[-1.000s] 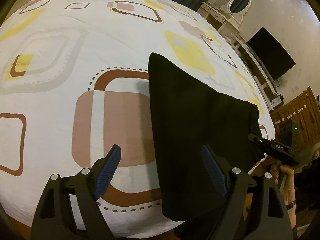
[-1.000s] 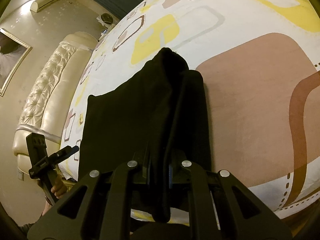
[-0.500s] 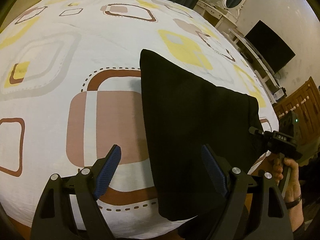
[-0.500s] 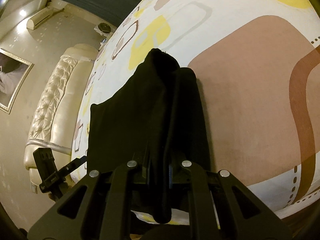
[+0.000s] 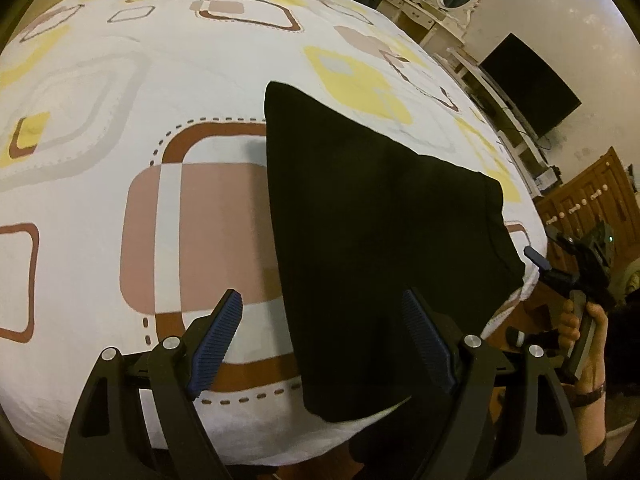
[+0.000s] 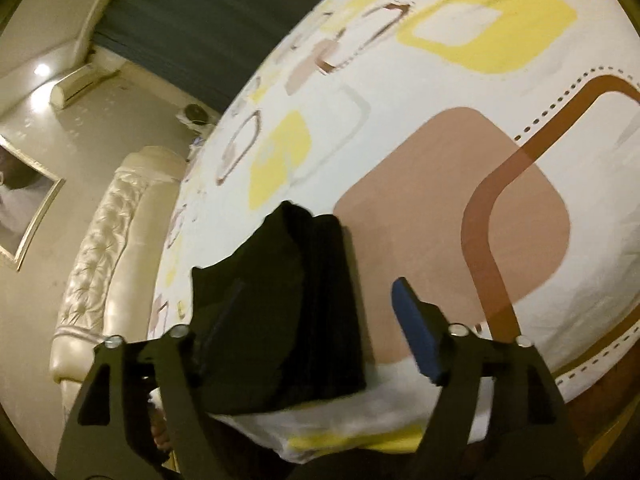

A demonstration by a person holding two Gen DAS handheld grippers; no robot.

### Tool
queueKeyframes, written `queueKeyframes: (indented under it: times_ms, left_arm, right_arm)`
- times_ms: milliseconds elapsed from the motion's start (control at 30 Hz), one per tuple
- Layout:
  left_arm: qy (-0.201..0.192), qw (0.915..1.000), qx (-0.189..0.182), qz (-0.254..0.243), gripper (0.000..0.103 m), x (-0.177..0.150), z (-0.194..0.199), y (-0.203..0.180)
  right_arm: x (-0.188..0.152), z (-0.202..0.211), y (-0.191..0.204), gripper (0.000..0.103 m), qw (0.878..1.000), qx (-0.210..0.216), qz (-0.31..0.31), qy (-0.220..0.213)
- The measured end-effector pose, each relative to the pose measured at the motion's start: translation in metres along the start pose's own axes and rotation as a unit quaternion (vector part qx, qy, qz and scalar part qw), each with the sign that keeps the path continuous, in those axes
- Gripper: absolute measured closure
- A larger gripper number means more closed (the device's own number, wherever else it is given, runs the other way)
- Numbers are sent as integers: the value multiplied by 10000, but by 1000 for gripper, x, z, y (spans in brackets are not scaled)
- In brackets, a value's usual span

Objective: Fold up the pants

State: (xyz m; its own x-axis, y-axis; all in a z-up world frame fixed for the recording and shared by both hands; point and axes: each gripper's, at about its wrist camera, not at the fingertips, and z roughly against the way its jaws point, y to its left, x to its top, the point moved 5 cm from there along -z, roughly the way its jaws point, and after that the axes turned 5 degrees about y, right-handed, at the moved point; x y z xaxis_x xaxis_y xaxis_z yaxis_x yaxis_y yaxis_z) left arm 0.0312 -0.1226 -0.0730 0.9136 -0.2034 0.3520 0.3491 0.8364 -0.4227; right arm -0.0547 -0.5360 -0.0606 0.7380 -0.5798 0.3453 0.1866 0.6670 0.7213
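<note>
Folded black pants (image 5: 376,240) on patterned bed (image 5: 120,120), both tools (image 5: 324,340) (image 6: 308,336) agape.

Both wrist views face across the bed (image 5: 208,80) – sharing the pants (image 5: 372,216)

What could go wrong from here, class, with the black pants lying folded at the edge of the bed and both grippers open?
1. The pants lie at the bed's near edge, one corner at the rim; they might slide off.
2. The right gripper has an open finger beside the fold; pulling away could snag and undo it.
3. The left gripper hovers open above the cloth.
</note>
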Motion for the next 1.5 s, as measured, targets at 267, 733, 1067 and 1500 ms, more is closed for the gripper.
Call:
queueKeyframes:
  times_ms: [267, 733, 1067, 1500]
  left_arm:
    - [173, 9992, -346, 125, 22, -12, -11, 4]
    - [431, 9946, -907, 255, 34, -16, -47, -10]
    - [504, 9945, -830, 399, 65, -14, -42, -6]
    - [331, 9991, -231, 128, 71, -8, -19, 5]
  right_arm:
    - [-26, -22, -16, 23, 9985, 249, -214, 448]
    - [-50, -70, -4, 49, 9920, 451, -45, 1179]
    - [-56, -70, 1, 69, 9929, 350, 166, 1123]
    - [-58, -77, 18, 70, 9926, 366, 318, 1110]
